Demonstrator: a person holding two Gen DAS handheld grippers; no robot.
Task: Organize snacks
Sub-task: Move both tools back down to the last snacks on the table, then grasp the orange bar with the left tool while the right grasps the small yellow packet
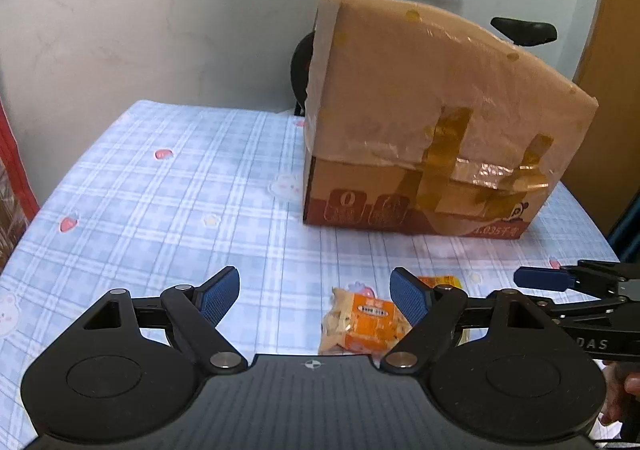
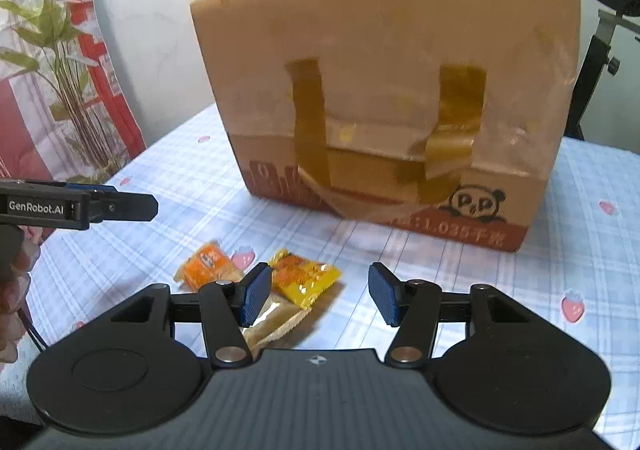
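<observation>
Nearest, both claws hang over the worktop (image 2: pixel 580 250) with nothing in them: the left claw (image 1: pixel 314 296) has its jaws wide apart, and the right claw (image 2: pixel 320 294) has its jaws apart by a smaller gap. Just past their tips lie the snacks, all loose on the checked cloth in front of the cardboard box (image 2: pixel 384 90). The orange packet (image 1: pixel 366 324) sits on the left claw's side, its long axis running roughly from the claw towards the box. Close beside it, towards the right claw, the yellow packet (image 2: pixel 306 277) lies slantwise, one corner aimed at the box, overlapping a pale wrapper (image 2: pixel 276 324) whose shape I cannot make out under the claw. Farther back stands the box, upright, its tall flap taped up; whether anything is inside cannot be told. By my judgement the sorting has hardly begun: every visible snack remains to be picked up.
</observation>
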